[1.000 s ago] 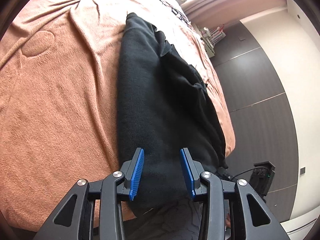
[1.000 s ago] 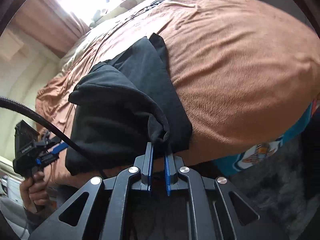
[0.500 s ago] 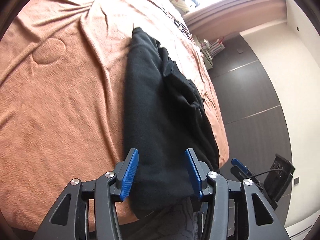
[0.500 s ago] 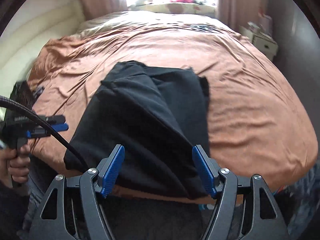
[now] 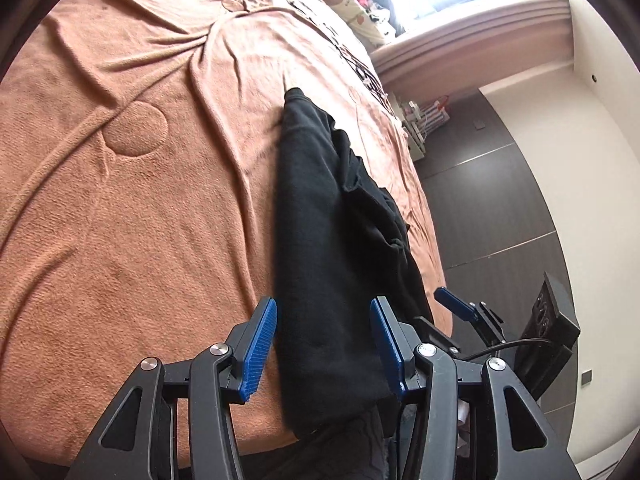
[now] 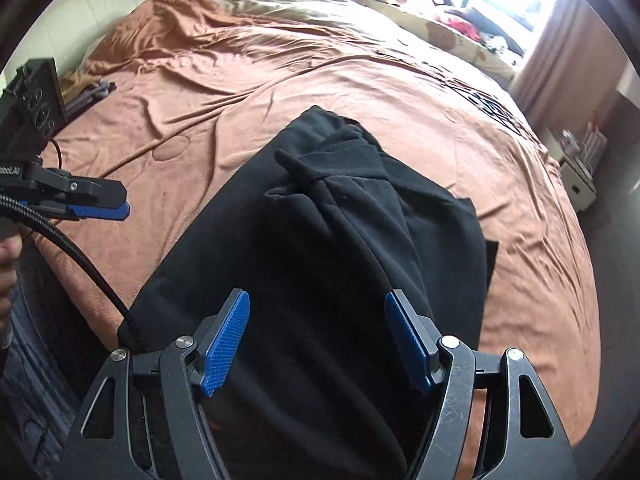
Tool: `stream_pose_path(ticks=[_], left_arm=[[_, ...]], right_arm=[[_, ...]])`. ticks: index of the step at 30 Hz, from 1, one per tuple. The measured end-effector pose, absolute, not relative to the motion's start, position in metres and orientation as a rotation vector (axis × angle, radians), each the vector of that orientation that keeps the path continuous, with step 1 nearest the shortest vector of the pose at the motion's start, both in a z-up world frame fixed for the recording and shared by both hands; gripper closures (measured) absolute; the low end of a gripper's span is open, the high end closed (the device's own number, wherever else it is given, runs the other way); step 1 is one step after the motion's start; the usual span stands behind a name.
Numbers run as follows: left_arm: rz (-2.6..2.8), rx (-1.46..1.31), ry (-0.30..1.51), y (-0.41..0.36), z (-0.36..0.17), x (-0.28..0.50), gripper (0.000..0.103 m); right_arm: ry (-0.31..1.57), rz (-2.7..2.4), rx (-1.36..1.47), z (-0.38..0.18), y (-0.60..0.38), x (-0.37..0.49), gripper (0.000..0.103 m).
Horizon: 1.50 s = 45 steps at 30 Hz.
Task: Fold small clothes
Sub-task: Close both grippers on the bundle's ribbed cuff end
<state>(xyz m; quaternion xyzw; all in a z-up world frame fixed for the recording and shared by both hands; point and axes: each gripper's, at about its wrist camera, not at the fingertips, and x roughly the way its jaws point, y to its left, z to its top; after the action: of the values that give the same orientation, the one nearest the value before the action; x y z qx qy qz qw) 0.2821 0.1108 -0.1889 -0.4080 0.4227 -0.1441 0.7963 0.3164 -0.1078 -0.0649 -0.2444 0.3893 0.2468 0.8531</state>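
A black garment (image 5: 320, 216) (image 6: 320, 248) lies partly folded on the brown bedspread, its near end hanging over the bed's front edge. A bunched fold with a ridge sits on top of it in the right wrist view. My left gripper (image 5: 324, 344) hovers open over the garment's near end, nothing between its blue pads. My right gripper (image 6: 318, 340) is open too, above the garment's near part, holding nothing. The left gripper (image 6: 96, 200) also shows at the left of the right wrist view; the right gripper's blue fingertips (image 5: 456, 304) show at the right of the left wrist view.
The brown bedspread (image 5: 120, 208) (image 6: 540, 240) is creased and spreads wide on both sides of the garment. Pillows and soft toys (image 6: 432, 20) lie at the far end by a bright window. A small white stand (image 6: 576, 160) stands beside the bed, over dark floor (image 5: 500, 208).
My right gripper has let go of the garment's edge and opened wide, then swung to look along the bed. My left gripper stayed open and drew back a little.
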Motion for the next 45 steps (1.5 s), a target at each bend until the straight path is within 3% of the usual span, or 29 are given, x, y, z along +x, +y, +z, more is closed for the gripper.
stream_pose_path(ticks=[8, 10, 12, 16, 24, 38, 41, 42, 44, 45], left_arm=[[-0.288, -0.891, 0.919, 0.117, -0.196, 0.285, 0.053], [-0.284, -0.885, 0.928, 0.115, -0.197, 0.287, 0.053], [-0.281, -0.877, 0.937, 0.113, -0.198, 0.291, 0.053], [-0.278, -0.861, 0.953, 0.107, -0.198, 0.297, 0.053], [-0.271, -0.86, 0.953, 0.099, -0.192, 0.314, 0.053], [-0.238, -0.819, 1.015, 0.082, -0.203, 0.338, 0.053], [-0.235, -0.82, 1.034, 0.079, -0.209, 0.341, 0.053], [-0.234, -0.821, 1.039, 0.079, -0.211, 0.342, 0.053], [-0.234, -0.82, 1.045, 0.077, -0.213, 0.344, 0.053], [-0.234, -0.819, 1.047, 0.077, -0.214, 0.345, 0.053]], right_arm=[[0.784, 0.49, -0.622, -0.088, -0.081, 0.341, 0.039], [0.767, 0.456, -0.618, -0.09, -0.083, 0.347, 0.076], [0.771, 0.464, -0.584, -0.089, -0.087, 0.352, 0.088], [0.735, 0.477, -0.512, -0.072, -0.104, 0.359, 0.096], [0.718, 0.481, -0.349, -0.044, -0.15, 0.386, 0.101], [0.9, 0.47, 0.055, -0.098, -0.248, 0.467, 0.1], [0.927, 0.506, 0.134, -0.106, -0.261, 0.474, 0.094], [0.93, 0.521, 0.167, -0.108, -0.266, 0.476, 0.089], [0.942, 0.538, 0.224, -0.11, -0.276, 0.479, 0.067], [0.937, 0.543, 0.243, -0.111, -0.279, 0.48, 0.05]])
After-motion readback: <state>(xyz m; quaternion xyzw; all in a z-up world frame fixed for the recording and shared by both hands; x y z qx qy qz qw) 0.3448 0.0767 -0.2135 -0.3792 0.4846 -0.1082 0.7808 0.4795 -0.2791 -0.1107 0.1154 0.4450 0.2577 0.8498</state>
